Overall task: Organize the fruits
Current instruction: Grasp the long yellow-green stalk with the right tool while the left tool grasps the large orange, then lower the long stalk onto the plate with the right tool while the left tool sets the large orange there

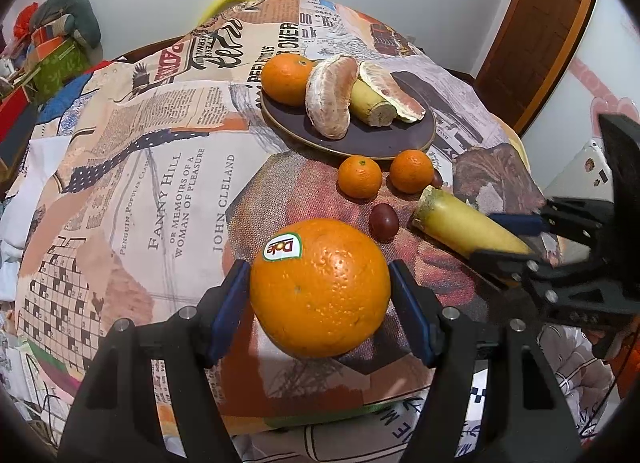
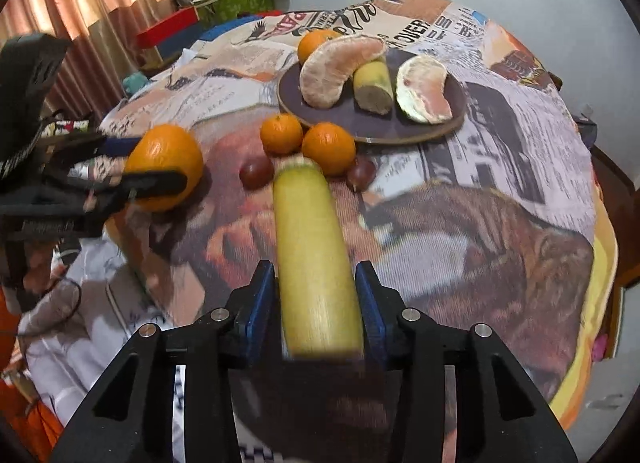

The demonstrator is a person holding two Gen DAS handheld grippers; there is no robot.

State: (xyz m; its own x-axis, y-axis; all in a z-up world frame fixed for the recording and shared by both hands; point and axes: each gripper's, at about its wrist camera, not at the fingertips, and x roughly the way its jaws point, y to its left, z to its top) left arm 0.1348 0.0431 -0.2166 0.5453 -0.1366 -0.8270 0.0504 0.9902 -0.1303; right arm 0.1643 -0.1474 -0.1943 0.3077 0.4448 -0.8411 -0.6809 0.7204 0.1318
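A large orange (image 1: 320, 287) with a Dole sticker sits between the blue pads of my left gripper (image 1: 318, 275), which is shut on it just above the cloth. My right gripper (image 2: 316, 275) is shut on a cut banana piece (image 2: 312, 247), its cut end pointing at the plate. The dark plate (image 1: 400, 143) holds a mandarin (image 1: 286, 79), two peeled pomelo segments (image 1: 332, 99) and another banana piece (image 1: 372, 103). Two small mandarins (image 1: 359, 177) and a dark red small fruit (image 1: 383, 217) lie in front of the plate. In the right wrist view the left gripper (image 2: 160, 161) shows at the left.
A newspaper-print cloth (image 1: 160, 167) covers the round table. Boxes and clutter (image 1: 52, 59) stand beyond the table's far left edge. A wooden door (image 1: 540, 35) is at the back right. A second dark red fruit (image 2: 362, 173) lies beside the mandarins.
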